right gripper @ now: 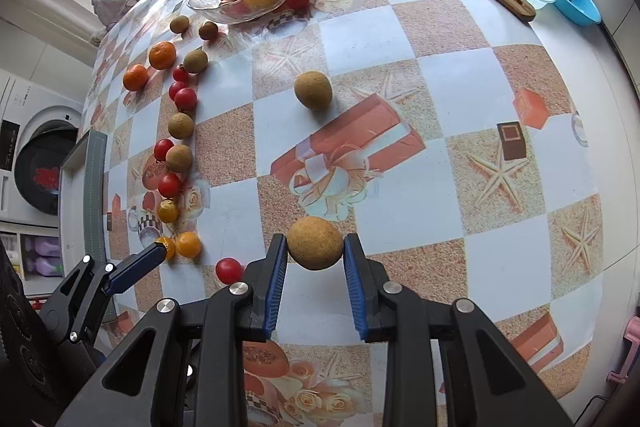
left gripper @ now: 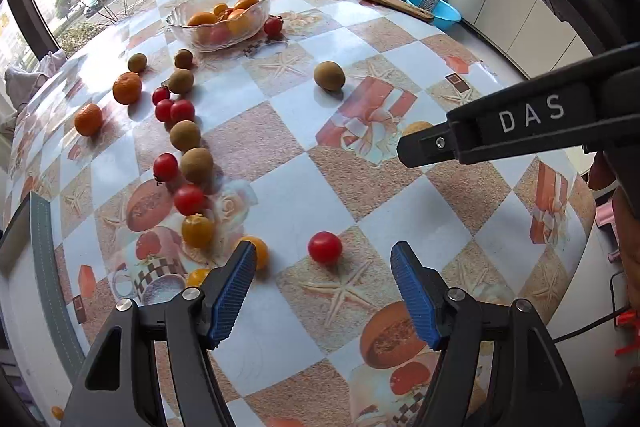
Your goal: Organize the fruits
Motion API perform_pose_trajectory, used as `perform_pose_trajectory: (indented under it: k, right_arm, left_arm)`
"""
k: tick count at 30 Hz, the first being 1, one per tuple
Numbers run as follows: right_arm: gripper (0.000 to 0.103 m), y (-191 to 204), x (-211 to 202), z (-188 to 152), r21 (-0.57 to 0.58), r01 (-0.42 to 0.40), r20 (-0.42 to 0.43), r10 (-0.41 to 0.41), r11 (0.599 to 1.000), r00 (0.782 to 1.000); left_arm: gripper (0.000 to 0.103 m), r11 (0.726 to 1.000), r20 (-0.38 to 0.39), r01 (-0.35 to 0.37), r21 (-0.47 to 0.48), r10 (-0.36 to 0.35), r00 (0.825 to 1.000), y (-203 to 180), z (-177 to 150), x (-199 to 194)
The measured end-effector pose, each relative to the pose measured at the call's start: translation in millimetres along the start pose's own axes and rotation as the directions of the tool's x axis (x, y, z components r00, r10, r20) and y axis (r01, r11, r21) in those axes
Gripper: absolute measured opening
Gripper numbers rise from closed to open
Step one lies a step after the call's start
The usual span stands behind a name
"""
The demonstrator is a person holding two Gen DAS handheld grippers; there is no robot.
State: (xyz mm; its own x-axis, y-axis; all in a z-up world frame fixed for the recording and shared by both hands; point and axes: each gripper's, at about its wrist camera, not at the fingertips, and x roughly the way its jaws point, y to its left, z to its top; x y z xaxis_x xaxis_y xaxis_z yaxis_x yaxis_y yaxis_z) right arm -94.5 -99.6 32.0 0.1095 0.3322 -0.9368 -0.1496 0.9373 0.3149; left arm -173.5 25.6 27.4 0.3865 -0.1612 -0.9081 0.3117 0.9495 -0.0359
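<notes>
The right gripper (right gripper: 315,247) pinched a brown round fruit (right gripper: 315,243) between its blue pads; being round, it could squirt out if squeezed off-centre. The left gripper (left gripper: 324,291) hung spread wide, a cherry tomato (left gripper: 325,247) just ahead at 12 o'clock, apt to roll if nudged. The glossy checked tablecloth (left gripper: 360,155) looked slick. Toward 11 o'clock lay scattered fruit, then a glass bowl (left gripper: 220,15), possibly half full, before windows.

Both wrist views look down close over the table (left gripper: 360,39), sharing the glass bowl (right gripper: 208,1).
</notes>
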Motion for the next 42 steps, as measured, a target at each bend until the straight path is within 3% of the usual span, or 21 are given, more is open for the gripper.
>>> perform_pose_trajectory:
  k: [1, 4, 7, 10, 13, 14, 16, 19, 23, 27, 31, 36, 42]
  right_arm:
    - [0.032, -4.3, -2.5, -0.5, 0.008, 0.004, 0.004, -0.004, 1.000, 1.000]
    - [0.032, -18.4, -9.0, -1.9, 0.030, 0.014, 0.012, -0.014, 0.999, 1.000]
    - [0.032, -29.2, -12.8, -2.6, 0.045, 0.025, 0.015, -0.025, 0.999, 1.000]
    - [0.032, -38.3, -15.2, -3.5, 0.060, 0.025, 0.015, -0.026, 0.998, 1.000]
    - [0.031, -41.6, -15.4, -5.2, 0.067, 0.024, 0.014, -0.025, 0.997, 1.000]
    - [0.031, -41.7, -15.0, -5.6, 0.066, 0.023, 0.013, -0.024, 0.998, 1.000]
    - [0.031, -41.5, -13.9, -6.9, 0.068, 0.020, 0.009, -0.020, 0.997, 1.000]
    - [0.031, -39.4, -13.5, -7.3, 0.068, 0.013, 0.008, -0.014, 0.998, 1.000]
    - [0.031, -33.1, -14.6, -7.6, 0.052, 0.006, 0.015, -0.007, 0.999, 1.000]
    - [0.031, -26.9, -12.3, -7.7, 0.043, -0.004, 0.012, 0.004, 0.999, 1.000]
    - [0.031, -22.4, -10.2, -8.1, 0.041, -0.009, 0.007, 0.009, 0.999, 1.000]
    - [0.031, -21.0, -9.1, -9.9, 0.037, -0.006, 0.000, 0.006, 0.999, 1.000]
    - [0.031, -30.6, -15.6, -7.7, 0.068, -0.001, 0.021, 0.000, 0.998, 1.000]
  left_arm:
    - [0.072, 1.000, -0.010, -0.001, 0.001, 0.001, 1.000, -6.0, 0.5, 2.8]
    - [0.058, 1.000, -0.052, -0.010, 0.002, 0.011, 0.999, -18.8, 2.2, 16.0]
    - [0.058, 0.997, -0.056, -0.071, -0.020, 0.070, 0.996, -19.7, 8.2, 25.7]
    - [0.058, 0.994, -0.087, -0.079, -0.081, 0.072, 0.994, -12.3, 13.7, 35.8]
    - [0.042, 0.993, -0.066, -0.088, -0.080, 0.083, 0.994, -15.2, 19.1, 36.8]
    - [0.027, 0.994, -0.061, -0.083, -0.075, 0.079, 0.995, -17.0, 21.1, 37.2]
    - [0.016, 0.992, -0.056, -0.091, -0.083, 0.087, 0.995, -16.6, 24.6, 37.8]
    - [0.005, 0.982, -0.045, -0.008, -0.188, 0.000, 0.999, 1.8, 27.0, 36.8]
    - [0.005, 0.957, -0.008, 0.062, -0.283, -0.067, 0.998, 24.2, 20.9, 23.5]
    - [0.005, 0.946, -0.005, 0.089, -0.311, -0.095, 0.995, 35.2, 14.3, 18.2]
    - [0.005, 0.949, -0.005, 0.096, -0.301, -0.103, 0.995, 38.6, 10.2, 13.5]
    - [0.005, 0.975, -0.012, 0.053, -0.214, -0.057, 0.998, 23.5, 16.2, 10.2]
    - [0.006, 0.981, -0.003, 0.042, -0.192, -0.044, 0.999, 20.0, 53.9, 17.2]
